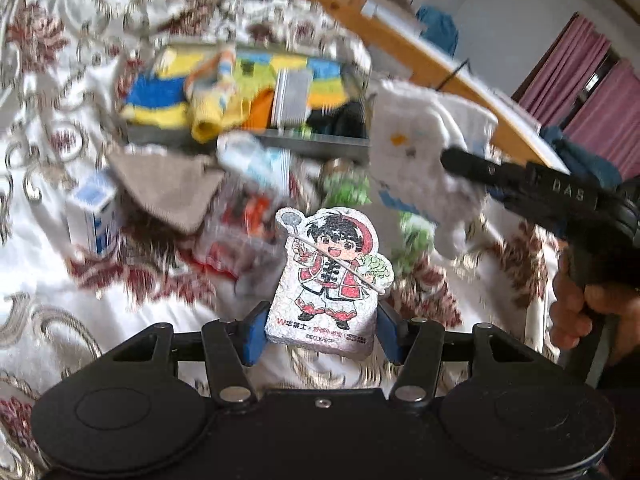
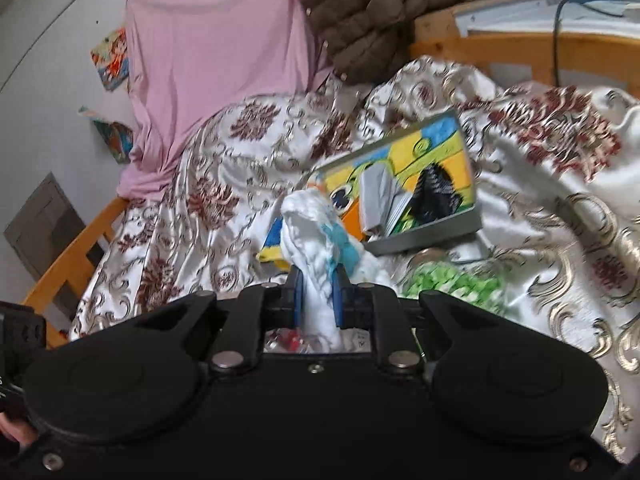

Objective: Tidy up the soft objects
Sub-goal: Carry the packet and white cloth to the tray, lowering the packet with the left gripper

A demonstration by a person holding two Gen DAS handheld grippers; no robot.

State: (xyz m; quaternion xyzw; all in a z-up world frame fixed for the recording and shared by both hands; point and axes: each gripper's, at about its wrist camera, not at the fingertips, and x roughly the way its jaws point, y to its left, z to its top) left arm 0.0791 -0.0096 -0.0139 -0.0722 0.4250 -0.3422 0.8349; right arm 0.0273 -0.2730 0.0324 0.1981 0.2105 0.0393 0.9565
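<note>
My left gripper (image 1: 320, 330) is shut on a flat sponge (image 1: 328, 280) printed with a cartoon boy in red and white, held upright above the bed. My right gripper (image 2: 317, 296) is shut on a white sock with blue marks (image 2: 316, 236), which bunches up between the blue pads. In the left wrist view that same white sock (image 1: 420, 148) hangs from the right gripper (image 1: 452, 160) at the right, near the grey tray (image 1: 312, 144). The grey tray (image 2: 424, 236) holds yellow, blue and orange cloths and a grey folded piece.
A floral white and maroon bedspread (image 1: 48, 260) covers the bed. A brown cloth (image 1: 172, 188), a small blue-white box (image 1: 94, 216), a green item (image 1: 348, 188) and plastic packets lie in front of the tray. A wooden bed rail (image 1: 420, 56), pink fabric (image 2: 208, 60) and brown quilted jacket (image 2: 372, 4) stand behind.
</note>
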